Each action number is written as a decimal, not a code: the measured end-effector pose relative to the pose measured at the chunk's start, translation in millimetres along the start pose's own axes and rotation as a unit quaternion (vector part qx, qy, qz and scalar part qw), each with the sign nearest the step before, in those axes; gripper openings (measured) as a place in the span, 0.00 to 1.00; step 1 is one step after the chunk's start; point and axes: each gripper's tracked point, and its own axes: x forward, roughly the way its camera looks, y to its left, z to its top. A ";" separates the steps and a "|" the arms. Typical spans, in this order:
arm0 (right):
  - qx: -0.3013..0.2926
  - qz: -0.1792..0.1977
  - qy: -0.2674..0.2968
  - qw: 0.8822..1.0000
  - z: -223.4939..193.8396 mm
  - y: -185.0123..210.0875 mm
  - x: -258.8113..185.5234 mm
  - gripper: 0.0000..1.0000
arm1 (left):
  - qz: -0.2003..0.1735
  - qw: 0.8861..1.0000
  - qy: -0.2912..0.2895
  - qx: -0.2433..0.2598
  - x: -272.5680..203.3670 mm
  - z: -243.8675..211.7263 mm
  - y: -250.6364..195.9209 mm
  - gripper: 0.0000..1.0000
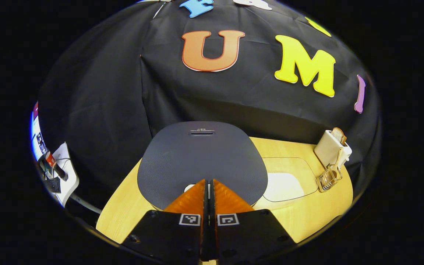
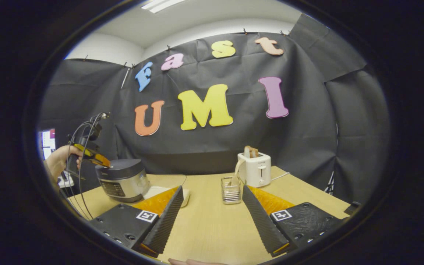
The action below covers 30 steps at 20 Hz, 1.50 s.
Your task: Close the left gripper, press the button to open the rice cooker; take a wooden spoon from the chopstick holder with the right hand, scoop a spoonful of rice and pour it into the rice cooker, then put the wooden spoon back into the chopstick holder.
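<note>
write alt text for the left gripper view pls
The left gripper, fingers together, points down at the closed dark lid of the rice cooker on a wooden table. To the right sit a white toaster and a wire chopstick holder.

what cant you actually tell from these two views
- Rice cooker button: left gripper view, hidden behind the shut left gripper.
- Rice in the tray: too pale to make out.
- Wooden spoon bowl: right gripper view, sunk inside the chopstick holder.

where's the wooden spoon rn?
In the right gripper view the wooden spoon stands in the chopstick holder, mid-table, just left of the toaster and ahead of the open right claw.
</note>
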 end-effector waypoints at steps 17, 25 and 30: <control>0.017 -0.031 0.068 0.997 -46.4 -62.9 93.3 0.96 | 0.004 0.964 -0.265 0.016 -102.7 57.0 -12.7 0.99; -0.005 -0.008 0.102 0.995 -26.5 -79.4 200.6 0.92 | 0.000 0.965 -0.260 0.021 -105.4 -9.4 -27.4 0.99; -0.023 -0.002 0.122 0.992 -27.7 -86.1 284.8 1.00 | 0.025 0.960 -0.275 0.039 -117.6 -31.5 -24.5 0.99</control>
